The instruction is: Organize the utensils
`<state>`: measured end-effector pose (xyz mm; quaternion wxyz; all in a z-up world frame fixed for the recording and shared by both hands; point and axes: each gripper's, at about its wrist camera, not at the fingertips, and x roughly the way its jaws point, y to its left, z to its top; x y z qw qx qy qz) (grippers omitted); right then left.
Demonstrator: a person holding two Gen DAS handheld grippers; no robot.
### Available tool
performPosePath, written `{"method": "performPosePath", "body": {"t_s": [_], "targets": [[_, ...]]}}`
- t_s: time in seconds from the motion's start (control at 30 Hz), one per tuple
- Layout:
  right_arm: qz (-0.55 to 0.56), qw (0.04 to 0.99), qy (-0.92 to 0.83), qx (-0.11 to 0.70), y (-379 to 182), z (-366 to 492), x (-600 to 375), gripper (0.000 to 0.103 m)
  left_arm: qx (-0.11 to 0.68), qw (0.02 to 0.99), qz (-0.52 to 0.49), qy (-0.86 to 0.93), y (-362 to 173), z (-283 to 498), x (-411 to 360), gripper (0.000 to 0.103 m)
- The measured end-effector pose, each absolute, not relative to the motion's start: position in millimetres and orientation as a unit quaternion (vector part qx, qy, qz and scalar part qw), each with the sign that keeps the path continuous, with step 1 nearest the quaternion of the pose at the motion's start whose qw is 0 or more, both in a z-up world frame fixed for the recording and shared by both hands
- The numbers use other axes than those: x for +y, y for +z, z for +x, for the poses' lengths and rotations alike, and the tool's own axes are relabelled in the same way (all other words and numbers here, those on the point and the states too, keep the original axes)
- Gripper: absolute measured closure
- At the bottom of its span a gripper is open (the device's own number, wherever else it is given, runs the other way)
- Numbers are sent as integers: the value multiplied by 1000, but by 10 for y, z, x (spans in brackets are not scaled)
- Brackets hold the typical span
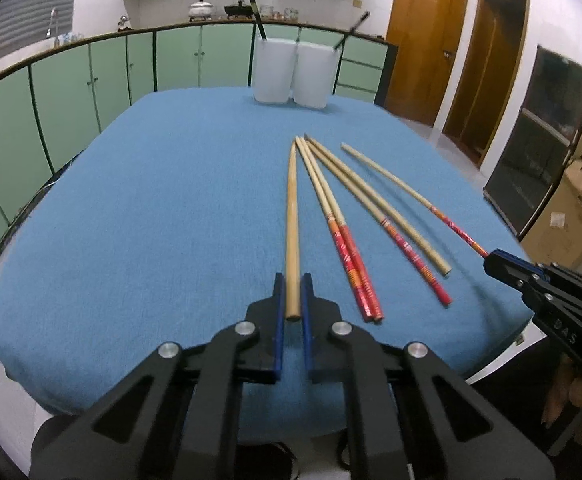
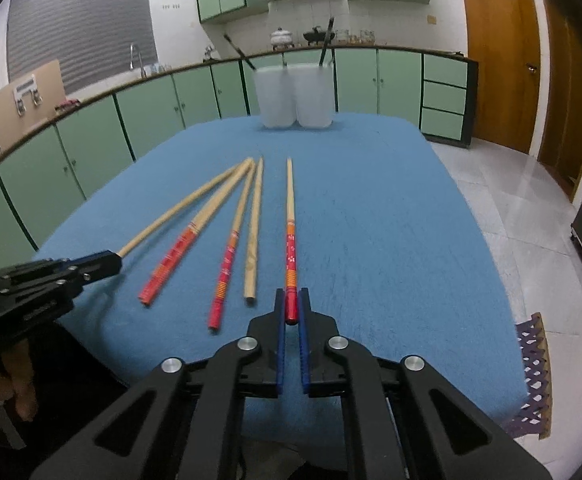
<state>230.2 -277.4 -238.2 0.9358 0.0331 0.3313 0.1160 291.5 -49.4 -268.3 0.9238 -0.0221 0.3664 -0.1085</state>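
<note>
Several chopsticks lie fanned on a blue tablecloth (image 1: pixel 151 208). My left gripper (image 1: pixel 293 280) is shut on the thick end of a plain wooden chopstick (image 1: pixel 291 216); it also shows in the right wrist view (image 2: pixel 111 263). My right gripper (image 2: pixel 291 294) is shut on the red end of a red-handled chopstick (image 2: pixel 290 236); it also shows in the left wrist view (image 1: pixel 491 258). Between them lie two red-handled chopsticks side by side (image 1: pixel 351 264), another red-handled one (image 1: pixel 407 250) and a plain one (image 1: pixel 407 232). Two white holders (image 1: pixel 275 74) (image 1: pixel 314 78) stand at the far edge, each with a dark utensil.
Green cabinets (image 1: pixel 91 76) curve behind and left of the table. Wooden doors (image 1: pixel 427 40) and a cardboard box (image 1: pixel 571 216) are to the right. The table's right edge drops to a tiled floor (image 2: pixel 531 208). A purple woven item (image 2: pixel 531 376) sits by the near right corner.
</note>
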Motion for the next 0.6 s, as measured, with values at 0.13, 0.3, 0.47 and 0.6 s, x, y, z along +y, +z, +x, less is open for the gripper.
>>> {"method": "performPosePath", "body": {"t_s": [0.13, 0.3, 0.47, 0.6], "targets": [[42, 941, 122, 311, -2172, 2155, -2784, 97, 350, 931, -31, -103, -2479, 2789, -422, 96], [44, 949, 130, 285, -1845, 2108, -2758, 97, 325, 940, -39, -97, -2163, 2734, -300, 96], [36, 954, 136, 265, -1506, 2200, -2750, 97, 299, 949, -35, -97, -1820, 2766, -207, 96], [25, 955, 143, 260, -1279, 2395, -2739, 97, 277, 955, -20, -102, -1565, 2842, -184, 99]]}}
